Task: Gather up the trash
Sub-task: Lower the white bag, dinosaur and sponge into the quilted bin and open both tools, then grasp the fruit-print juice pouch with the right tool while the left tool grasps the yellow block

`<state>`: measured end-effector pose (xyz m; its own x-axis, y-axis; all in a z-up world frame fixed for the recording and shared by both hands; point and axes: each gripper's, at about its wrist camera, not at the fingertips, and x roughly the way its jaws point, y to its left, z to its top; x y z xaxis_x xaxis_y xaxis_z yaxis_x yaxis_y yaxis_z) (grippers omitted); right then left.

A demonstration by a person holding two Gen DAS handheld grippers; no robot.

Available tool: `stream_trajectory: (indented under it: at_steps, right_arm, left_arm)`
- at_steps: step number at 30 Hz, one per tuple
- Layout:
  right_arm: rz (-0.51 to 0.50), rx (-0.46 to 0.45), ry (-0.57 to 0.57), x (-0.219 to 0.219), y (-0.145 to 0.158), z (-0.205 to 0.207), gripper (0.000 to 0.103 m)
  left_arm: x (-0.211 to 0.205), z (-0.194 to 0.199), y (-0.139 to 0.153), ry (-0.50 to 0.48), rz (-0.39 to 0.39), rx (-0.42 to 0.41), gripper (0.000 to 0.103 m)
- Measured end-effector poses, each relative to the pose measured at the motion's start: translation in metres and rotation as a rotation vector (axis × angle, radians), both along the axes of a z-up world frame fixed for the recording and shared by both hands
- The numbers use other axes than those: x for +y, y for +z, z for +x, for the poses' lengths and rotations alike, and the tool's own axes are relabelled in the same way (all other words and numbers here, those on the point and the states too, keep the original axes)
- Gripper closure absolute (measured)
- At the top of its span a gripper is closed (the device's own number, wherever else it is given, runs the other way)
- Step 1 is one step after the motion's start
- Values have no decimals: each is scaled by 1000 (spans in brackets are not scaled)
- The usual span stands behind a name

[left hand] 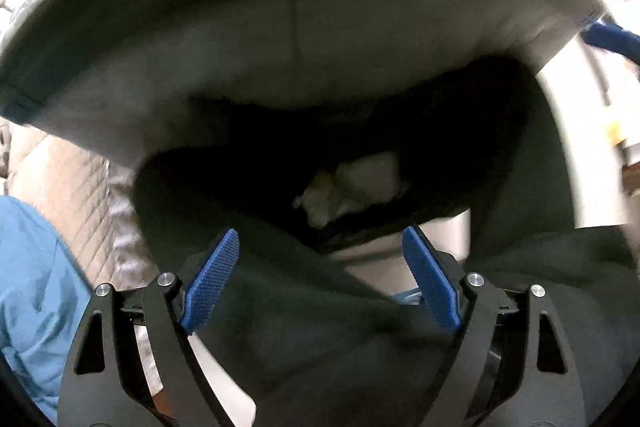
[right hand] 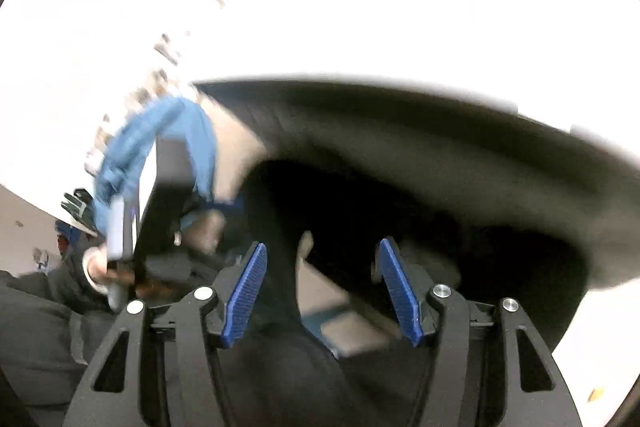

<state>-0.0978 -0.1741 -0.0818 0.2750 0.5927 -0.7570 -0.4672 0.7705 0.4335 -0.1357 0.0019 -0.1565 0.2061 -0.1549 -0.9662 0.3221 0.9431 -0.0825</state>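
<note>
Both tools gape over black bag holding crumpled paper.

Crumpled white trash lies inside dark open bag.

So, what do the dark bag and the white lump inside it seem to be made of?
Dark bag: probably thin plastic film or soft fabric, matte; it sags in loose folds. The blur leaves it open.
White lump: likely crumpled paper or tissue, matte, with irregular creases.
</note>
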Motion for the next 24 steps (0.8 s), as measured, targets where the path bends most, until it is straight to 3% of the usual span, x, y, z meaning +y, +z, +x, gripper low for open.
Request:
stream_trajectory:
  at_steps: [1,4,5,7,9,13,14,16,17,18,19,20,24]
  right_arm:
    - [0,-36,-3,1,13,12,42]
    - [-70,-182,-32,14,49,74,37]
    - [-110,-228,-45,26,52,107,37]
    - [-181,-272,-57,38,50,156,36]
    - [-248,-267,-49,60,40,208,36]
    - [-408,-269,-62,102,8,276,13]
    - [-436,-243,-60,108,-3,290,13]
    - [-382,-207,-97,102,-11,299,15]
    - [-389,-222,-105,101,-8,296,21]
    - [-376,-220,-96,98,-5,292,50]
    - [-362,-207,-95,94,-2,289,90]
    - [-313,-157,-105,83,0,286,96]
    - [-171,-77,-146,35,1,260,96]
  left_arm:
    - [5,0,30,4,-58,-60,21]
    - [13,15,90,39,-126,-228,20]
    - [16,20,100,57,-137,-272,14]
    - [26,36,118,115,-152,-346,14]
    - [34,51,124,171,-172,-353,14]
    - [47,69,115,272,-233,-321,14]
    - [56,75,113,289,-242,-307,14]
    - [65,86,109,323,-267,-281,14]
    - [69,97,108,334,-277,-277,14]
    - [70,106,108,338,-274,-282,14]
    - [72,114,110,338,-266,-287,14]
    - [70,130,111,328,-254,-302,14]
    - [44,191,114,287,-245,-334,14]
